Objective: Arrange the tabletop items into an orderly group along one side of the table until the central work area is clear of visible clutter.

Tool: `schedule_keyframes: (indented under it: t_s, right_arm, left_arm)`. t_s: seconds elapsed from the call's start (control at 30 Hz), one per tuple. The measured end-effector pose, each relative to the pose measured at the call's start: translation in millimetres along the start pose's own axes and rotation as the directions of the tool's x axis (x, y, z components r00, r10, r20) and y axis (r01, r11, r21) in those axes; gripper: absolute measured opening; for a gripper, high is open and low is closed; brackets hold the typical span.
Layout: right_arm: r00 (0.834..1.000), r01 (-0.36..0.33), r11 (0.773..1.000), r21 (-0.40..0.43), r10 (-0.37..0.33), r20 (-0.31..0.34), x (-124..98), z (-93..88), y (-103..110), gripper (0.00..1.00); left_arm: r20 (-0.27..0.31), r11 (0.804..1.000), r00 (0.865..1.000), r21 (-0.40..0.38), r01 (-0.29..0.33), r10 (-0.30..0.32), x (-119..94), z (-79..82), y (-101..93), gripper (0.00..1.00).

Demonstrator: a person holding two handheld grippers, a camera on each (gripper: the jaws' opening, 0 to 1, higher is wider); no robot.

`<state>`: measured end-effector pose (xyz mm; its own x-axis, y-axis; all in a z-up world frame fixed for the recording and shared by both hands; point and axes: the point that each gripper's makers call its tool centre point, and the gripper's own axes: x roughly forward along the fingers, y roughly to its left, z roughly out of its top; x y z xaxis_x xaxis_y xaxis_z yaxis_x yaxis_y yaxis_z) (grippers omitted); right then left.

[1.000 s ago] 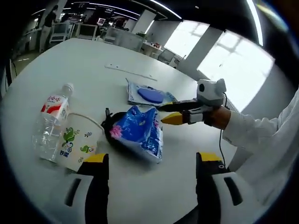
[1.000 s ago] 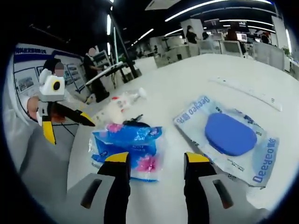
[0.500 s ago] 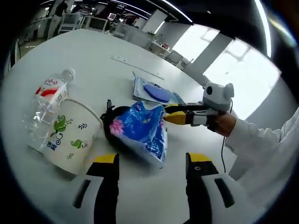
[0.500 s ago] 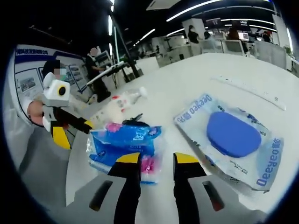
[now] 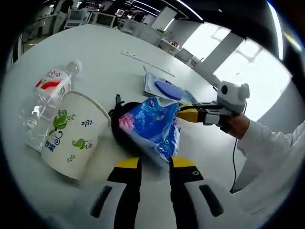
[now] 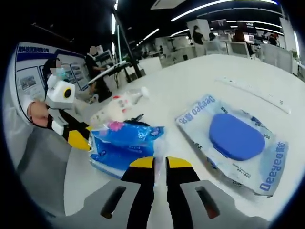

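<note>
Lying on the white counter [image 5: 109, 67] is a blue tissue pack [image 5: 151, 126], seen in the left gripper view on top of a black thing [image 5: 119, 129] that cannot be made out well. Just beside it, a paper cup [image 5: 74, 138] with green leaves is tipped on its side, and a clear water bottle [image 5: 45, 102] with a red label is lying next to the cup. Farther back, a clear bag with a blue oval pad [image 5: 167, 89] is seen flat on the counter. The left claw [image 5: 153, 163] is held almost closed, with a thin gap between its yellow tips, just at the near edge of the tissue pack. In the right gripper view, the right claw [image 6: 159, 163] is nearly closed too, and its tips are at the edge of the tissue pack [image 6: 125, 145]; whether the pack is pinched cannot be told. The blue pad bag [image 6: 236, 138] is seen to one side of it.
</note>
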<state>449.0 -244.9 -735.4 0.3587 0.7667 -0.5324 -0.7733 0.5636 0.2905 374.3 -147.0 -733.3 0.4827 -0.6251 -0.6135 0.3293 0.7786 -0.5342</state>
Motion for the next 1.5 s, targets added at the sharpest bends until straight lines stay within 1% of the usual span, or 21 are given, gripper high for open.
schedule_keyframes:
  t_s: [0.1,0.23,0.5,0.67,0.87,1.03,1.27,1.33,1.43,1.5]
  right_arm:
    - [1.000,0.001,1.000,-0.003,-0.001,-0.001,0,-0.8,0,0.02]
    - [1.000,-0.002,1.000,-0.006,0.002,-0.002,0,-0.8,0,0.00]
    - [1.000,-0.005,1.000,-0.003,0.005,-0.005,-1,-0.8,2,0.00]
    - [1.000,-0.009,1.000,-0.002,0.009,-0.014,-3,-2.3,4,0.00]
    - [1.000,-0.007,1.000,0.013,0.007,-0.005,-7,-1.7,5,0.00]
    - [1.000,0.000,1.000,0.023,-0.001,0.010,-12,3.3,6,0.00]
    - [0.999,0.012,1.000,0.025,-0.013,0.038,-19,14.5,10,0.00]
    - [0.999,0.018,1.000,0.022,-0.019,0.050,-23,18.6,12,0.00]
    - [0.997,0.031,0.999,0.022,-0.032,0.068,-29,24.1,13,0.00]
    - [0.996,0.038,0.999,0.026,-0.040,0.079,-32,27.2,14,0.00]
  left_arm:
    - [-0.003,1.000,1.000,0.011,0.007,-0.007,1,-0.1,-2.0,0.13]
    - [-0.009,1.000,1.000,0.016,0.013,-0.013,2,-1.4,-3.1,0.10]
    - [-0.014,1.000,1.000,0.019,0.025,-0.024,3,-3.0,-4.3,0.03]
    - [-0.016,0.999,0.999,0.011,0.032,-0.031,3,-3.9,-5.1,0.01]
    - [-0.016,0.999,0.999,0.015,0.039,-0.039,3,-4.0,-7.0,0.00]
    - [-0.014,0.999,0.999,0.026,0.045,-0.045,1,-1.5,-9.3,0.00]
    - [0.001,0.998,0.998,0.041,0.055,-0.055,-4,6.2,-14.1,0.00]
    - [0.004,0.997,0.998,0.043,0.059,-0.060,-6,8.7,-15.9,0.00]
    - [0.005,0.995,0.998,0.078,0.069,-0.069,-9,14.9,-21.2,0.00]
    - [0.007,0.994,0.997,0.077,0.080,-0.080,-11,19.1,-24.7,0.00]
